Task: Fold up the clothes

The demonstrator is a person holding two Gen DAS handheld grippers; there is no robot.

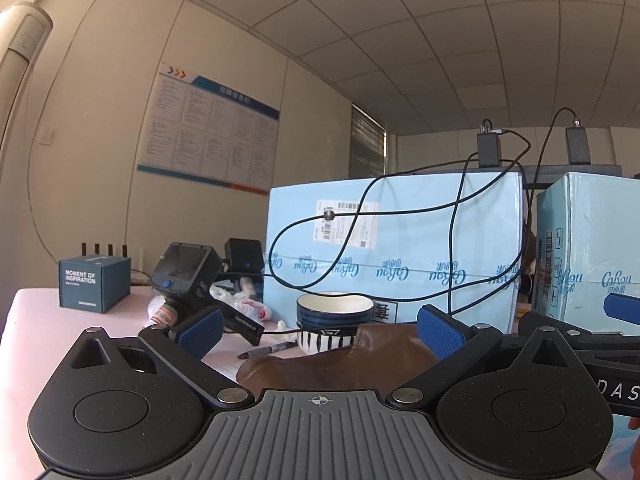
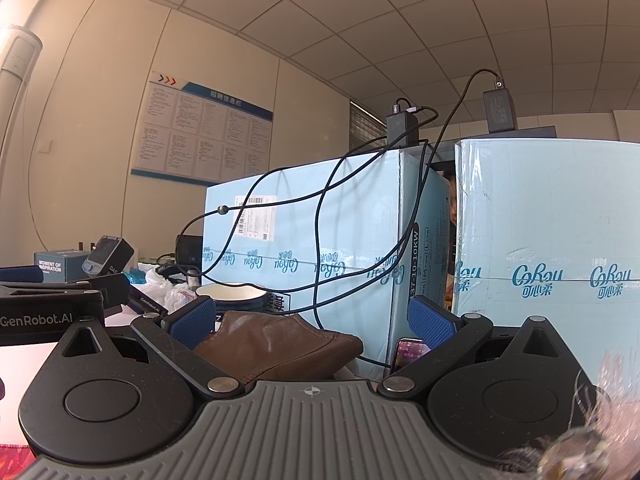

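My left tongs [image 1: 318, 330] and right tongs [image 2: 312, 322] both gape, empty; the brown leather-like folded garment [image 1: 344, 364] lies lower centre between each pair's fingers, lengthwise left-right, nearer neither.

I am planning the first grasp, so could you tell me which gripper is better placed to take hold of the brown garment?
Probably the right gripper: the brown garment lies centred between its open fingers. For the open left gripper it sits towards the right finger, with the striped bowl just behind.
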